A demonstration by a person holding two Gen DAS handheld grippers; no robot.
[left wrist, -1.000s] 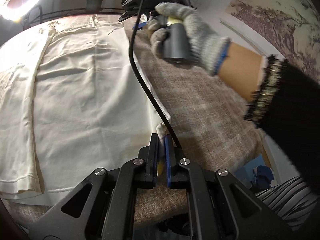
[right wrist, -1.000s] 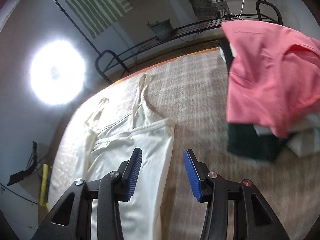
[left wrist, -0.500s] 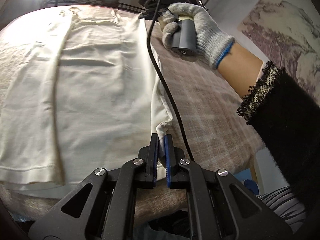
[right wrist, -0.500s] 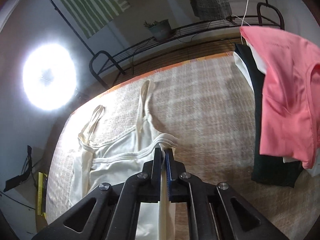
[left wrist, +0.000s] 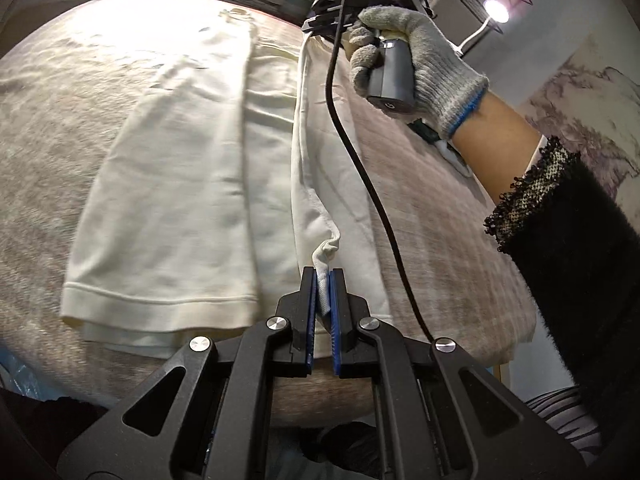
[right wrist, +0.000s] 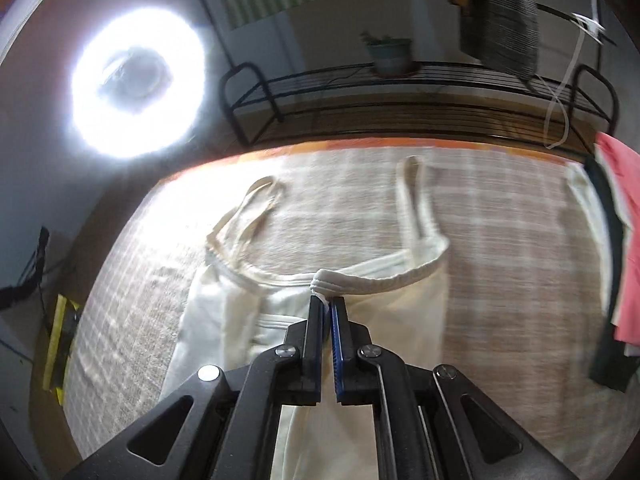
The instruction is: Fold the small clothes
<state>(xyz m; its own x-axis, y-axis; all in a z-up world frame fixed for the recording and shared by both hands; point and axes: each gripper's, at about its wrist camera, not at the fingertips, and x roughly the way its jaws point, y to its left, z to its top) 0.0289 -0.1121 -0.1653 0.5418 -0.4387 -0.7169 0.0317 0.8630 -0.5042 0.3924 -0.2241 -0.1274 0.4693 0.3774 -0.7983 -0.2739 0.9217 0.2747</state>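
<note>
Checked tablecloth point(right wrist: 500, 280) under cream camisole point(left wrist: 180, 200), both grippers' fingers point(left wrist: 308, 292) apparently clenched on its edges.

Cream camisole point(left wrist: 192, 184): soft matt knit cloth, ribbed hem and neckline band. Table cover point(right wrist: 500, 280): coarse woven beige check fabric, rough. Left gripper point(left wrist: 323, 280), right gripper point(right wrist: 329, 308): matt black plastic arms, shiny metal screws, ridged blue pads. Glove point(left wrist: 432, 60): grey knit, blue cuff trim. Cable point(left wrist: 360, 160): smooth glossy black. Far-right pink garment point(right wrist: 624, 216): matt cloth.
</note>
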